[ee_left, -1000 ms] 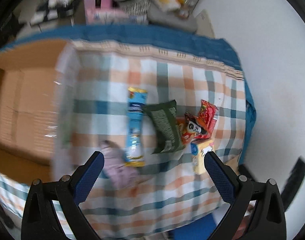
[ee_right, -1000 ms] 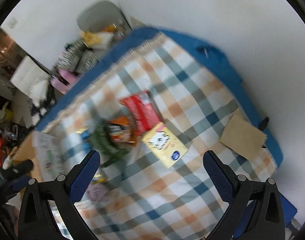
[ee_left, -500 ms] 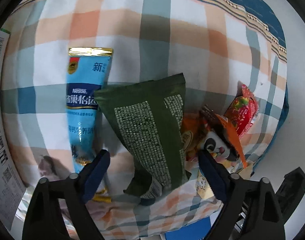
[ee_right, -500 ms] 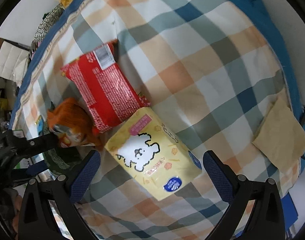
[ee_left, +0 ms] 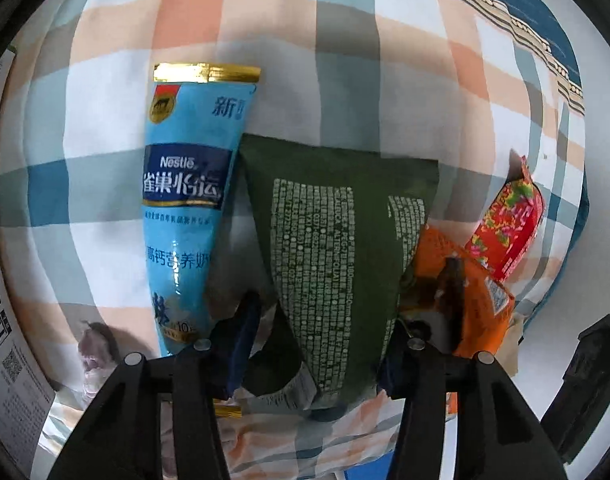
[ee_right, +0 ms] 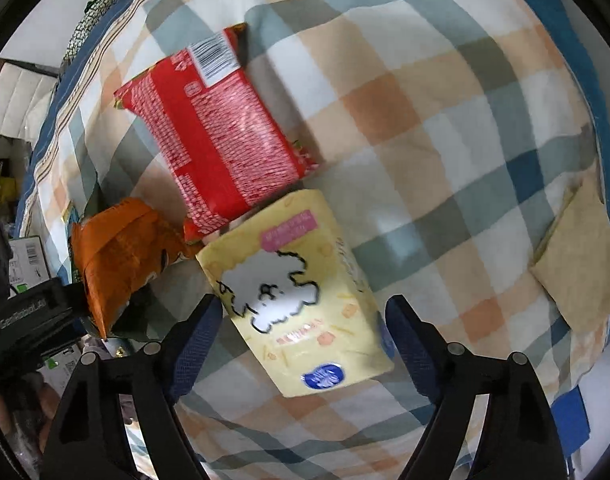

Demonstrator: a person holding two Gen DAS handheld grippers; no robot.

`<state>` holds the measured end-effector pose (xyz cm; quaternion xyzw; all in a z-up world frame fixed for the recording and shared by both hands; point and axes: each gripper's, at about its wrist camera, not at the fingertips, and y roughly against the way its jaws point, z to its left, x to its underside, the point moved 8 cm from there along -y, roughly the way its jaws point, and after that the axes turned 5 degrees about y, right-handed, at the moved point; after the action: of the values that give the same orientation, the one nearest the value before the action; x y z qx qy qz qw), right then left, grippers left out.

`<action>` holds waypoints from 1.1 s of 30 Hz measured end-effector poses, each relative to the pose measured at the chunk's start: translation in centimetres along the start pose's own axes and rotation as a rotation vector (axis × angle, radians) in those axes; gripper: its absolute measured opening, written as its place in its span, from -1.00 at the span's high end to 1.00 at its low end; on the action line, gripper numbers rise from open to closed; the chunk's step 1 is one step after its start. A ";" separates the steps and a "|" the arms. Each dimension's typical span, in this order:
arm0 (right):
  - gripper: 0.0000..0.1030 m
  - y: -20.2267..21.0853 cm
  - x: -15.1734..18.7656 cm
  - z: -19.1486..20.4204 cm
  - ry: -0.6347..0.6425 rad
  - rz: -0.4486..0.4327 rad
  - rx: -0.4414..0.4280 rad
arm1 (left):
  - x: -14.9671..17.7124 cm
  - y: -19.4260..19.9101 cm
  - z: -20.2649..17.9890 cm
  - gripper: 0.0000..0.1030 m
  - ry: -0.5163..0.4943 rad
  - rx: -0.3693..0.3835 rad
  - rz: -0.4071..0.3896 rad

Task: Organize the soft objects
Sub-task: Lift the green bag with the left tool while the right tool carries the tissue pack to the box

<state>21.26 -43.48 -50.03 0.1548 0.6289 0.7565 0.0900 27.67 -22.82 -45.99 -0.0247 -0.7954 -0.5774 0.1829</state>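
Note:
Soft packets lie on a checked cloth (ee_left: pixel 385 40). In the left wrist view my left gripper (ee_left: pixel 321 340) has its jaws on either side of the near end of a dark green pouch (ee_left: pixel 337 248), closing in on it. A light blue Nestle pouch (ee_left: pixel 185 208) lies to its left, an orange snack bag (ee_left: pixel 469 304) and a red packet (ee_left: pixel 509 228) to its right. In the right wrist view my right gripper (ee_right: pixel 301 340) is open, straddling a yellow tissue pack (ee_right: pixel 297 296). The red packet (ee_right: pixel 221 140) and orange bag (ee_right: pixel 121 256) lie beyond it.
A tan cloth pad (ee_right: pixel 581 256) lies at the cloth's right edge. A white printed box (ee_left: pixel 9 360) stands at the left. A pinkish soft item (ee_left: pixel 97 344) lies left of my left gripper. The other gripper's black body (ee_right: pixel 29 316) shows at the left.
Both grippers have come down close to the cloth. The left jaws have narrowed around the green pouch. The right jaws have narrowed around the yellow tissue pack.

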 end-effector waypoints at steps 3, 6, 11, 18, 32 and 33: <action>-0.66 -1.1 0.2 0.6 0.007 0.004 0.033 | 0.1 0.1 -0.2 0.07 -0.024 -0.021 -0.009; -0.60 -2.6 1.1 1.0 0.000 0.017 0.042 | 0.4 0.1 -0.6 0.21 -0.055 -0.044 -0.039; -0.43 -3.7 2.9 1.2 -0.014 0.035 0.037 | 1.5 0.6 -1.1 0.38 -0.074 -0.054 -0.068; -0.41 -2.9 6.8 2.4 -0.033 -0.011 0.013 | 2.8 4.6 -1.7 0.42 -0.131 -0.021 -0.136; -0.40 4.4 15.2 17.3 0.208 -0.178 -0.062 | 6.0 20.8 7.0 0.42 -0.180 0.047 -0.400; -0.40 5.0 15.6 18.9 0.235 -0.187 -0.072 | 6.0 22.0 8.5 0.42 -0.176 0.035 -0.422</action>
<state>13.56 -21.79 -40.21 0.0024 0.6195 0.7797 0.0914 25.41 -8.69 -26.34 0.0951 -0.8055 -0.5847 -0.0119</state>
